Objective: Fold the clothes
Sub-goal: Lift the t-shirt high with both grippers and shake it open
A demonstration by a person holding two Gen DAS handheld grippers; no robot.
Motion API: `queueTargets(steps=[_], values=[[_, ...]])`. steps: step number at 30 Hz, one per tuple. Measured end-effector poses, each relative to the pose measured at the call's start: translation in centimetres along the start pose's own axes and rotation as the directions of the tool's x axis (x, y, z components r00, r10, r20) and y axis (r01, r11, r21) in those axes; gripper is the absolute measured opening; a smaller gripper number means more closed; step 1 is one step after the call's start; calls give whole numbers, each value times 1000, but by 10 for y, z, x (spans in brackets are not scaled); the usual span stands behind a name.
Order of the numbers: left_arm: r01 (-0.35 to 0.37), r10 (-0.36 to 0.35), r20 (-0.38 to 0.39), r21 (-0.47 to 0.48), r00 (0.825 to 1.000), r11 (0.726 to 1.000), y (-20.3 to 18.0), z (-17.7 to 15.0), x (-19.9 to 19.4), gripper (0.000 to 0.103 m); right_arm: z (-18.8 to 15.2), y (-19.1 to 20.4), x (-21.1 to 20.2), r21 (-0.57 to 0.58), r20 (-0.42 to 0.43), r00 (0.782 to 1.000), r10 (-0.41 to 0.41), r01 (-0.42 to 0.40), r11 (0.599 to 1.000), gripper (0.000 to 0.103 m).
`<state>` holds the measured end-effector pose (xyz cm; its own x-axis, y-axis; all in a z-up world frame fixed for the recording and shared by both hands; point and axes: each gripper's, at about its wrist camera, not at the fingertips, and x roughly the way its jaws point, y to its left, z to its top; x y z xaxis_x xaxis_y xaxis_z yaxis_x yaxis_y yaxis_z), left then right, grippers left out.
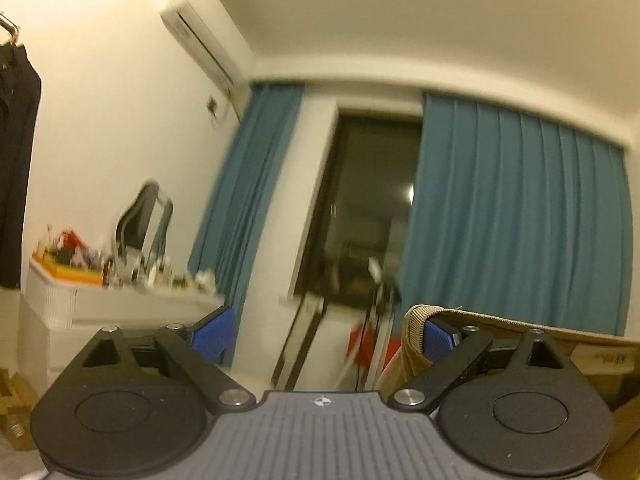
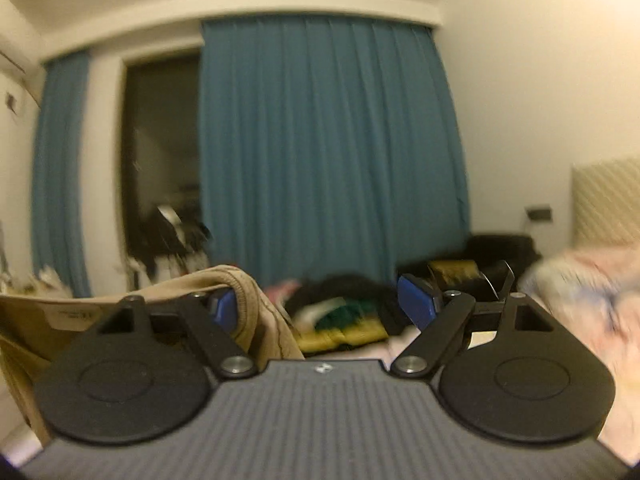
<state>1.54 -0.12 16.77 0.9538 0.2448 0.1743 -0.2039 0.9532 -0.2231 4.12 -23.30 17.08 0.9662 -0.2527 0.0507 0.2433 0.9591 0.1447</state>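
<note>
A tan garment with a ribbed hem (image 1: 413, 322) hangs over the right finger of my left gripper (image 1: 325, 337), and its cloth runs off to the right edge of the left wrist view. That gripper's jaws stand wide apart, and its left blue pad (image 1: 212, 336) is bare. In the right wrist view the same tan garment (image 2: 246, 294) is draped over the left finger of my right gripper (image 2: 320, 306). These jaws also stand wide apart, with the right blue pad (image 2: 416, 300) bare. Both grippers are raised and point about level toward the curtains. The garment spans between them.
Blue curtains (image 2: 328, 152) and a dark window (image 1: 364, 208) fill the far wall. A white dresser (image 1: 120, 308) with a mirror and clutter stands at the left, under an air conditioner (image 1: 200, 44). Dark clothes (image 1: 16, 160) hang far left. A pile of clothes (image 2: 344, 316) lies on the bed (image 2: 580, 300).
</note>
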Motion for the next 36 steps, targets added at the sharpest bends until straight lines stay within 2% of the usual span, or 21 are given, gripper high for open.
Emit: queueTargets(steps=[4, 7, 11, 14, 16, 19, 22, 26, 30, 33, 36], values=[[45, -42, 87, -39, 995, 998, -4, 88, 3, 97, 87, 5, -10, 9, 79, 995, 59, -60, 998, 82], [93, -88, 161, -27, 983, 995, -7, 149, -5, 98, 145, 4, -27, 18, 118, 990, 77, -79, 997, 82], [152, -136, 202, -66, 970, 986, 0, 220, -19, 101, 206, 7, -60, 12, 211, 972, 107, -112, 994, 83], [172, -150, 218, -86, 964, 981, 4, 256, -22, 102, 237, 13, -77, 3, 278, 954, 113, -119, 993, 91], [182, -162, 202, -88, 966, 979, 5, 268, -16, 103, 251, 16, -80, -7, 299, 947, 116, -119, 993, 91], [193, -178, 158, -85, 971, 977, 4, 275, 1, 103, 251, 20, -62, -11, 276, 954, 114, -116, 993, 91], [195, -189, 77, -81, 979, 977, 6, 253, 34, 103, 233, 23, -34, -15, 208, 971, 119, -118, 993, 90], [195, -197, -32, -68, 980, 979, 5, 185, 100, 103, 185, 34, 24, -42, 99, 990, 98, -94, 995, 91], [175, -186, -171, -82, 967, 981, 5, 108, 196, 103, 127, 51, 111, -73, -21, 998, 56, -57, 996, 91], [145, -158, -261, -70, 952, 987, -1, 44, 282, 103, 82, 64, 188, -78, -109, 994, 32, -40, 996, 90], [123, -127, -314, -31, 941, 992, -11, -26, 360, 103, 27, 76, 269, -73, -176, 984, 8, -21, 997, 90]])
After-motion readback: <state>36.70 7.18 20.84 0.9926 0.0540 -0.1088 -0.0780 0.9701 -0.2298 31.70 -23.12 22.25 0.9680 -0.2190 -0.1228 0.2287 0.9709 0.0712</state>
